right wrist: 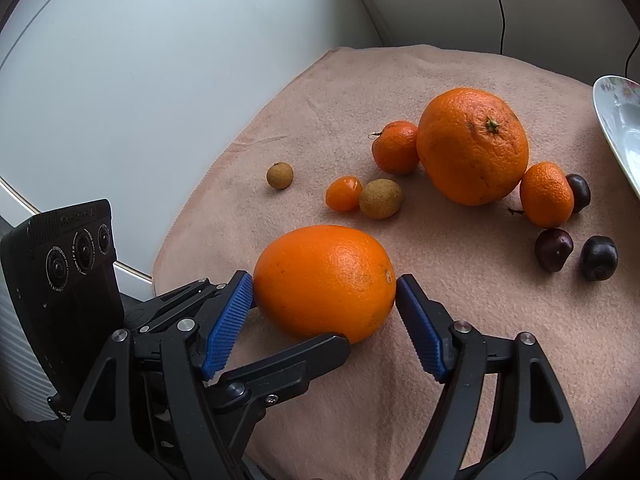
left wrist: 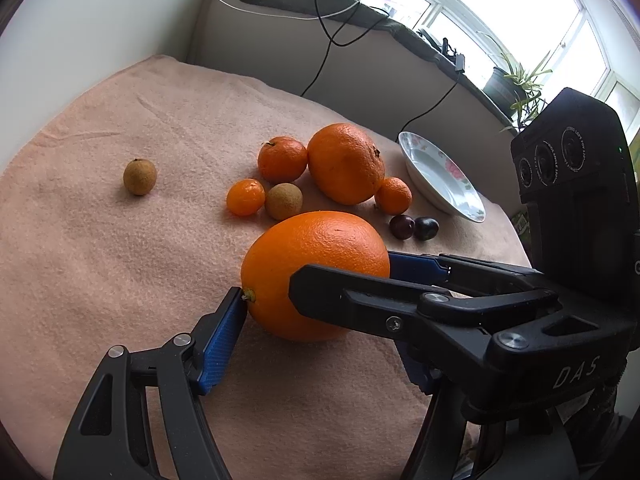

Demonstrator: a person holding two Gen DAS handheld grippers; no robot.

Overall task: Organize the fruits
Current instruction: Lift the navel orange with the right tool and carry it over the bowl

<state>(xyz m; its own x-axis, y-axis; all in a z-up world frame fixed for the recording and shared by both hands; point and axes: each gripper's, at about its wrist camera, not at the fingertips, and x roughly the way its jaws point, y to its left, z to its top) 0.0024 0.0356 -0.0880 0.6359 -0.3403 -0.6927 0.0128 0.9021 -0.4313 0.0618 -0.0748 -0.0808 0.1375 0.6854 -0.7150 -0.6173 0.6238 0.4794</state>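
A big smooth orange (left wrist: 316, 272) (right wrist: 325, 280) lies on the pink cloth in front of both cameras. My left gripper (left wrist: 320, 320) has its blue pad (left wrist: 222, 340) touching the orange's stem end; its other pad is hidden behind the right gripper. My right gripper (right wrist: 325, 312) has both blue pads (right wrist: 228, 320) pressed on the orange's two ends. It reaches in from the right in the left wrist view. Behind lie a larger rough orange (left wrist: 346, 163) (right wrist: 474, 146), three small mandarins (left wrist: 282, 159), two longans (left wrist: 139, 176) and dark cherries (left wrist: 414, 227).
A white flowered plate (left wrist: 442, 176) (right wrist: 618, 120) sits tilted at the cloth's far right. The pink cloth (left wrist: 120, 240) covers a round table by a white wall. Cables and a potted plant (left wrist: 516, 84) are by the window behind.
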